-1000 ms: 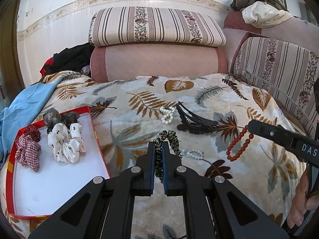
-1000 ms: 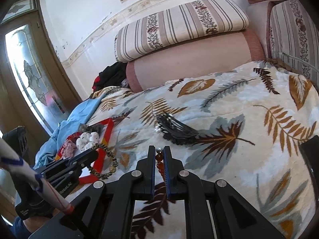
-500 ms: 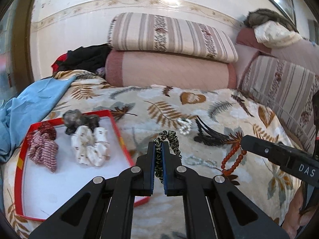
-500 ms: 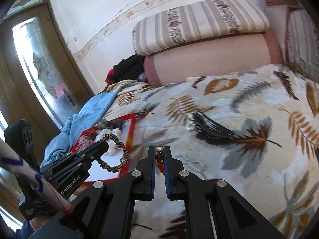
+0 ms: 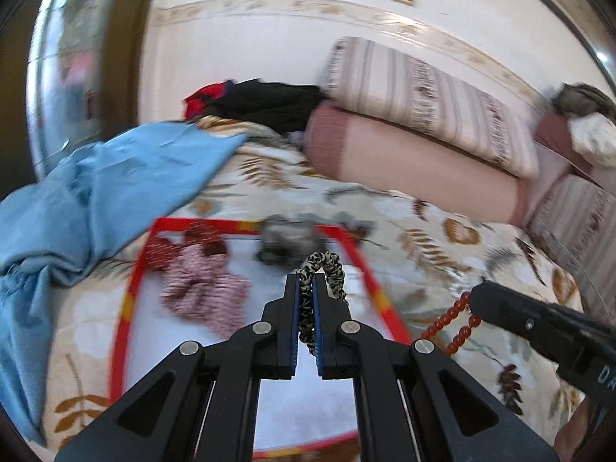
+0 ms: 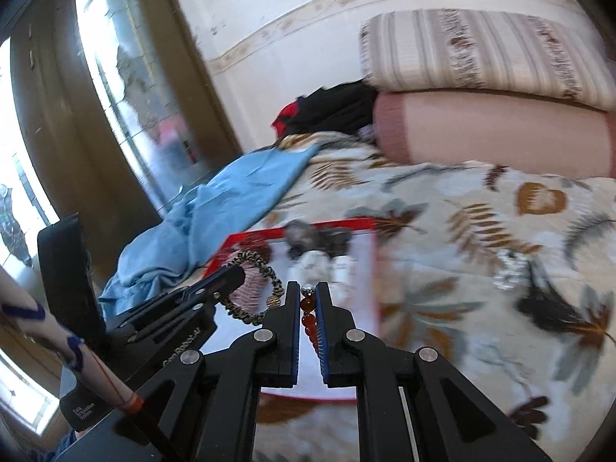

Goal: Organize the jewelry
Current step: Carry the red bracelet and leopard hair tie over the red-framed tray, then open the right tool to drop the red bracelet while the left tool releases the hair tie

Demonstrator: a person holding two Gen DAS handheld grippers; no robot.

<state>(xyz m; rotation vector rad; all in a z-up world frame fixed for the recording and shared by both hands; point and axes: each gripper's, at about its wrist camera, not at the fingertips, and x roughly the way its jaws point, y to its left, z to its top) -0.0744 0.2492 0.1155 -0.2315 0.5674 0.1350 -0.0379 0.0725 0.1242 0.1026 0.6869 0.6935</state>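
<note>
Writing on my left gripper reads "GenRobot.AI"; on my right gripper I can read only "D". My left gripper is clamped on the leopard-pattern scrunchie above the red-rimmed tray. My right gripper is clamped on the red bead bracelet, beside the tray, over the bed.

A white wall with a patterned border strip runs behind. Far right, a striped cushion lies on a pink bolster. A leaf-print blanket covers the seat. At left stands a brown glazed door, daylight coming through.
</note>
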